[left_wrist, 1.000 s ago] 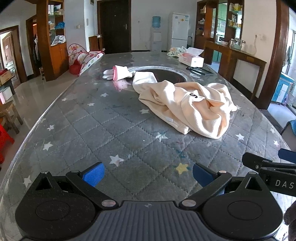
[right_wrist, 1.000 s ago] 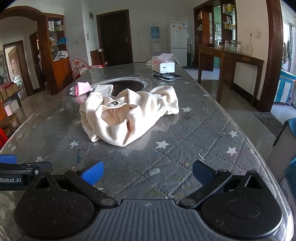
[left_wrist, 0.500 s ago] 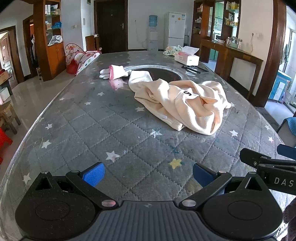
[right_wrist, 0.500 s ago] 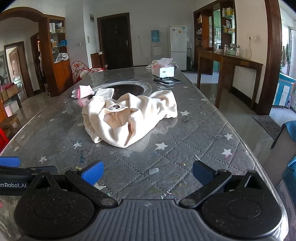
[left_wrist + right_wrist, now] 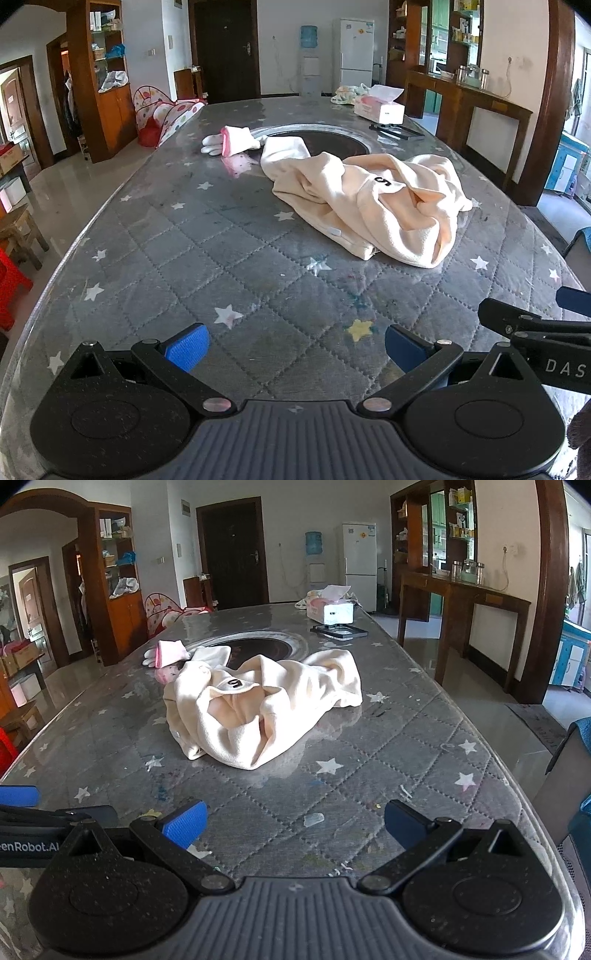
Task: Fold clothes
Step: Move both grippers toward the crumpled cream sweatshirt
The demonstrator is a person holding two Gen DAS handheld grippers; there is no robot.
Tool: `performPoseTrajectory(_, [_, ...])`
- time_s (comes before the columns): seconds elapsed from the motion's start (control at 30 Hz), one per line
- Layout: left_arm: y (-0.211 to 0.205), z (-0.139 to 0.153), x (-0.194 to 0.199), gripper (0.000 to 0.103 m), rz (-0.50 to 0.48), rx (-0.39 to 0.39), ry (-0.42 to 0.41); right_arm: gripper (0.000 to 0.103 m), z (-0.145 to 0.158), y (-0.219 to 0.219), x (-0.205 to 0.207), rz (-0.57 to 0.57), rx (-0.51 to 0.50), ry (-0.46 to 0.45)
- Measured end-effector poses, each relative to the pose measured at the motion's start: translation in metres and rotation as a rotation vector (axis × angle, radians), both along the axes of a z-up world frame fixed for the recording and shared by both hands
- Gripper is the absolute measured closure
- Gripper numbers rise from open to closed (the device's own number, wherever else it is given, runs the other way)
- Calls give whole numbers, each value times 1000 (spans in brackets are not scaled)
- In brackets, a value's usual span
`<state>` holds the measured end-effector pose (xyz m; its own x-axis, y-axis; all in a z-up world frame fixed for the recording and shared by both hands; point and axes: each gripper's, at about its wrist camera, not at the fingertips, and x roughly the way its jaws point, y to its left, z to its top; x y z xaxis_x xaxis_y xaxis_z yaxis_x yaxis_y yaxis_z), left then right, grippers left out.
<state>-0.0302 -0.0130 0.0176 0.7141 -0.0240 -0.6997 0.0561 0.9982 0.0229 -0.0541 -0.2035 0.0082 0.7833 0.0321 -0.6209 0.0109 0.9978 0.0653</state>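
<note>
I see bright daylight entering from my right, throwing glare across the glossy grey star-quilted worktop (image 5: 229,258). Focus looks sharp; fisheye bending and dark vignetting crowd the corners.

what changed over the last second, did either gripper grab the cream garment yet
No grab yet. Both cameras' views shift slightly, so the hands drifted a little, but the left gripper and right gripper stay open and empty above the near table. The cream garment lies crumpled in the same spot, untouched, and the pink and white glove and tissue box have not moved.
</note>
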Motion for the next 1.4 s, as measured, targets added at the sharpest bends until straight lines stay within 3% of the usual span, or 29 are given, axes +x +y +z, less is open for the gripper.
performPoseTrajectory(1.4, [-3,-7,9,0,6,10,44,0,-5,-1,7,-1,7,27])
